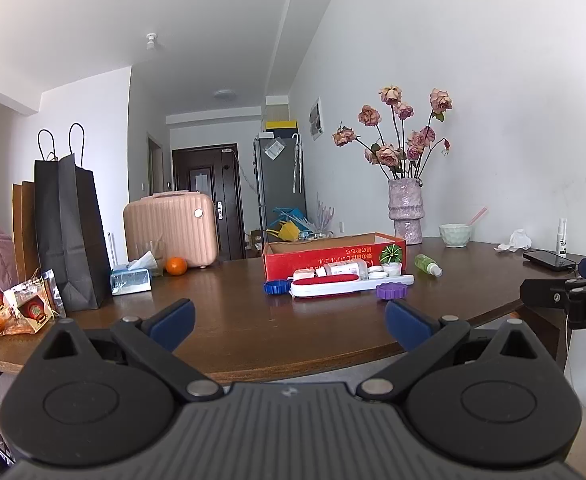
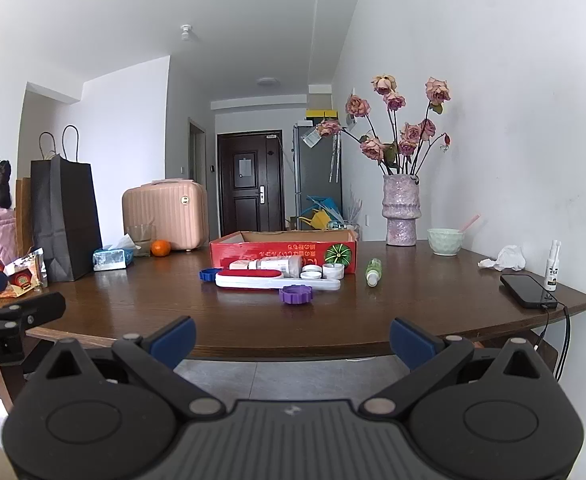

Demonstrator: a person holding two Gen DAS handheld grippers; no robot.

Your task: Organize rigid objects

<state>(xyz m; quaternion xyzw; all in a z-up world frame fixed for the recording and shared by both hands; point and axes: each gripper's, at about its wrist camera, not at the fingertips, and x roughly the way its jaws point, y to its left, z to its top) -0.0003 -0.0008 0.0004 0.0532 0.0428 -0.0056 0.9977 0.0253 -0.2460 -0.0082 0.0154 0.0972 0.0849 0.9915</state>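
Left gripper (image 1: 290, 322) and right gripper (image 2: 292, 340): jaws spread wide, nothing between them, both short of the table (image 2: 173, 312) edge. At 12 o'clock, mid-table: red box (image 2: 283, 254), with white brush (image 2: 273, 281), purple cap (image 2: 296, 294) and blue cap (image 2: 210, 275) in front; green bottle (image 2: 373, 271) at 1 o'clock.

We see a black paper bag (image 2: 66, 220) standing at the left of the wooden table (image 2: 221, 320), with a pink suitcase (image 2: 165, 210) and an orange (image 2: 160, 248) behind. A vase of dried roses (image 2: 401, 210), a pale green bowl (image 2: 445, 241) and a phone (image 2: 527, 290) sit to the right.
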